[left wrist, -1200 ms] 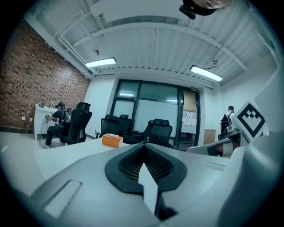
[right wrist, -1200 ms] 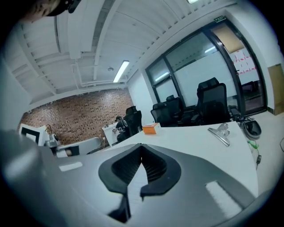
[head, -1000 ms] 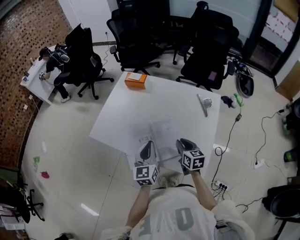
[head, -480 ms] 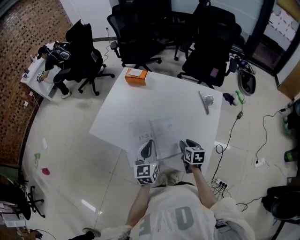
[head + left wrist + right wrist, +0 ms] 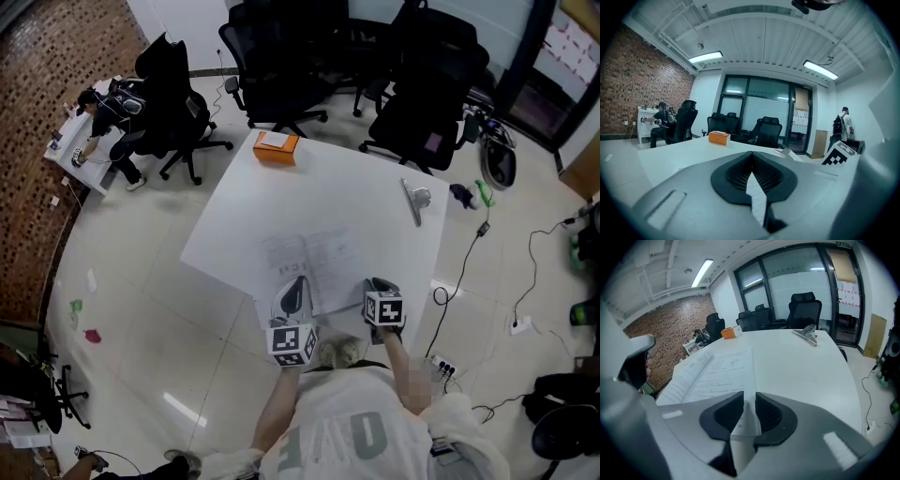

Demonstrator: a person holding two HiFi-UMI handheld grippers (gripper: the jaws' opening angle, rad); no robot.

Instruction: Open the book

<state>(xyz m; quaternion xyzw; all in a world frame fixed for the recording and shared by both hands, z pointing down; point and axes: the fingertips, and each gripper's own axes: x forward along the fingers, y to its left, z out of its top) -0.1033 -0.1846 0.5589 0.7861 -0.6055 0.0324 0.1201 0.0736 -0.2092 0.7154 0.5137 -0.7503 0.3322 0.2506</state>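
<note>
The book (image 5: 309, 259) lies open and flat near the front edge of the white table (image 5: 356, 187), with printed pages facing up. My left gripper (image 5: 292, 290) is at the book's near left part, and a strip of page (image 5: 757, 201) is pinched between its closed jaws (image 5: 751, 158). My right gripper (image 5: 379, 287) sits at the near right corner of the book (image 5: 717, 367). Its jaws (image 5: 750, 405) are closing with the edge of the right-hand pages (image 5: 744, 425) standing between the pads.
An orange box (image 5: 276, 147) sits at the table's far left corner and a metal clip (image 5: 412, 201) lies at the right side. Black office chairs (image 5: 281, 56) ring the far edge. A person sits at a desk (image 5: 105, 114) on the left. Cables (image 5: 469, 262) run over the floor on the right.
My right gripper has dropped lower and come back toward the near edge of the book. The left gripper has stayed where it was.
</note>
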